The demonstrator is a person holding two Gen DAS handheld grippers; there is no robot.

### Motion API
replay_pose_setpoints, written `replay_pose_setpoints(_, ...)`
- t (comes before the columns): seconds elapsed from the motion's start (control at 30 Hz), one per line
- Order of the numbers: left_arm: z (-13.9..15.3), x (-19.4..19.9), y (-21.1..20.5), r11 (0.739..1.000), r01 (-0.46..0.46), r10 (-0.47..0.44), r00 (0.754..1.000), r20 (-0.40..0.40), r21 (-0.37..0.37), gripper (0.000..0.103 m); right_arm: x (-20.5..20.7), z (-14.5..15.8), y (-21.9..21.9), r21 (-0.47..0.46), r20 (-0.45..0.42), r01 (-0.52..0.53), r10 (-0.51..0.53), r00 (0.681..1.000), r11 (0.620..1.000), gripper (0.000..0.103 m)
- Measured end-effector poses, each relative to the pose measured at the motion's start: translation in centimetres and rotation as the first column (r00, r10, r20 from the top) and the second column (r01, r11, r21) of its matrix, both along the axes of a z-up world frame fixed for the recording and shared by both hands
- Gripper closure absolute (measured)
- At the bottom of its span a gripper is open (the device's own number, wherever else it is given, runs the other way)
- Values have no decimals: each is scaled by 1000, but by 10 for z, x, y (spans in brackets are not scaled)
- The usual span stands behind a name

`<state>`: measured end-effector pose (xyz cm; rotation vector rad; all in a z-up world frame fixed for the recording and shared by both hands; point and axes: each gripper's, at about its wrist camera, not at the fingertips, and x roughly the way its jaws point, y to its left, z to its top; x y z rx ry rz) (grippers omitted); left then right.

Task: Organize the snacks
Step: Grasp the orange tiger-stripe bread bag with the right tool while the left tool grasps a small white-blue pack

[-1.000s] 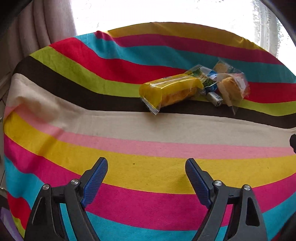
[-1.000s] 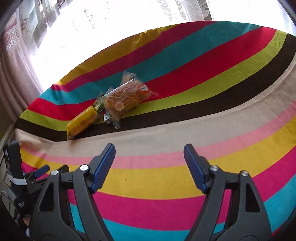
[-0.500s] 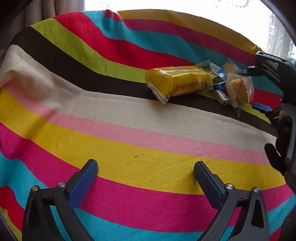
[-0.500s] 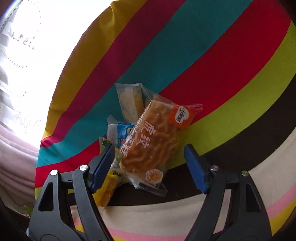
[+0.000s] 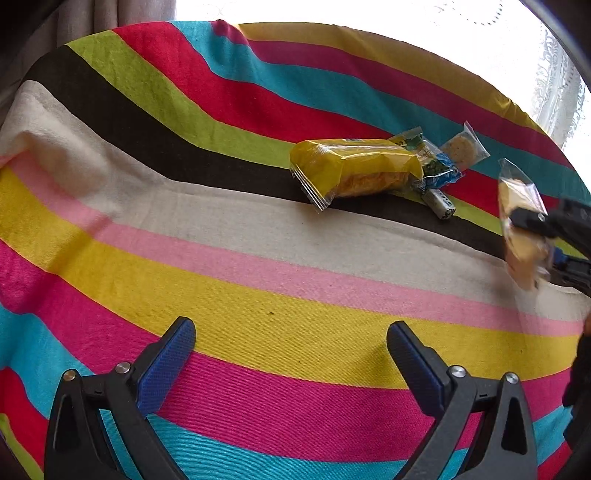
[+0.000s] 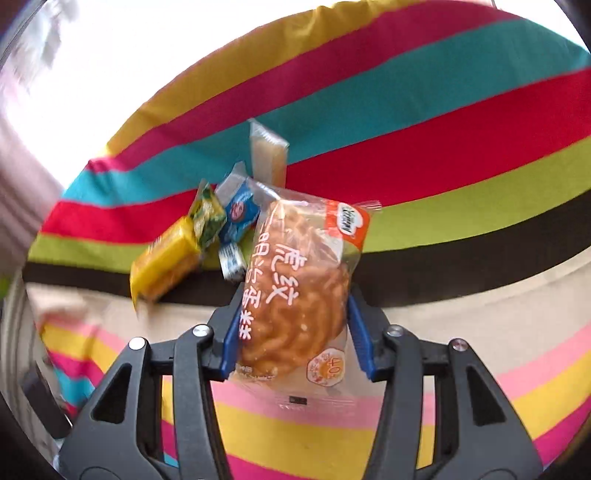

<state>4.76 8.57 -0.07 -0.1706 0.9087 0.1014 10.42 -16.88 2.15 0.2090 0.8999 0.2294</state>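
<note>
My right gripper has clamped and lifted the tiger-stripe cake pack, held between its pads; left gripper wide, nothing in it.

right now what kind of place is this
Probably a home room, at a table by a window: a striped tablecloth covers the surface, curtains hang behind it, and daylight glares through. Wrapped snacks lie on it, such as a yellow packet.
</note>
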Motion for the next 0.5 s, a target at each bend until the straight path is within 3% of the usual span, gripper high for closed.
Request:
replay_pose_setpoints(0.07,0,-1,1,1000,0,0,1000,-4,7,0,-20,1,0,-151,-8,-95,95,995,984,50)
replay_pose_setpoints(0.17,1,1,-2,1000,2,-2,1000,-8,15,0,-30,-8,0,-336,-43,-143,137,990,931,50)
replay_pose_setpoints(0.43,1,1,-2,1000,4,-4,1000,-9,14,0,-17,-32,-8,-274,-79,-107,88,993,956,40)
replay_pose_setpoints(0.5,0,2,-3,1000,5,-5,1000,-15,24,0,-28,-32,-12,-290,-3,-101,104,995,952,44)
